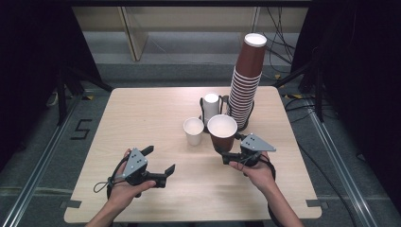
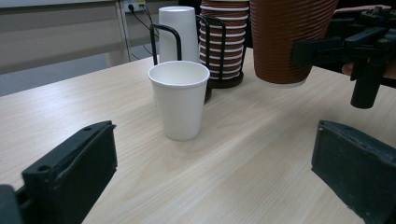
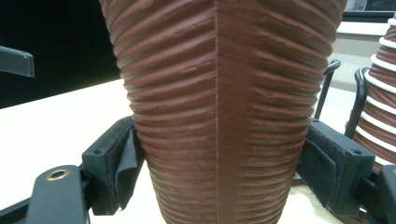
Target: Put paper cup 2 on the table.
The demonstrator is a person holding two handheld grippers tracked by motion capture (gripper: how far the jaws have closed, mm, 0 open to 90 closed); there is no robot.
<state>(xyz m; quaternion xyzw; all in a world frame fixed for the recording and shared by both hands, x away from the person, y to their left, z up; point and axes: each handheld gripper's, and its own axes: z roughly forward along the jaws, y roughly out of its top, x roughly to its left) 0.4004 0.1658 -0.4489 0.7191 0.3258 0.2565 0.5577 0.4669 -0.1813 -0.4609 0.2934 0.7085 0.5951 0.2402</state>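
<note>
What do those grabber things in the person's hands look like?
Each hand holds a black grabber: the left gripper and the right gripper. Both have two chunky black jaws with flat pads, a grey three-cornered plate with small holes on top, and a thin black cable looping off. The forearms are bare, with no sleeves.

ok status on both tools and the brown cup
Right tool shut on brown cup, held off the table. Left tool open, facing white cup. Path to it clear.

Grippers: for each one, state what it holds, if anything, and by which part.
The right gripper holds the brown ribbed cup by its lower side wall, off the table. The left gripper holds nothing, jaws open.
</note>
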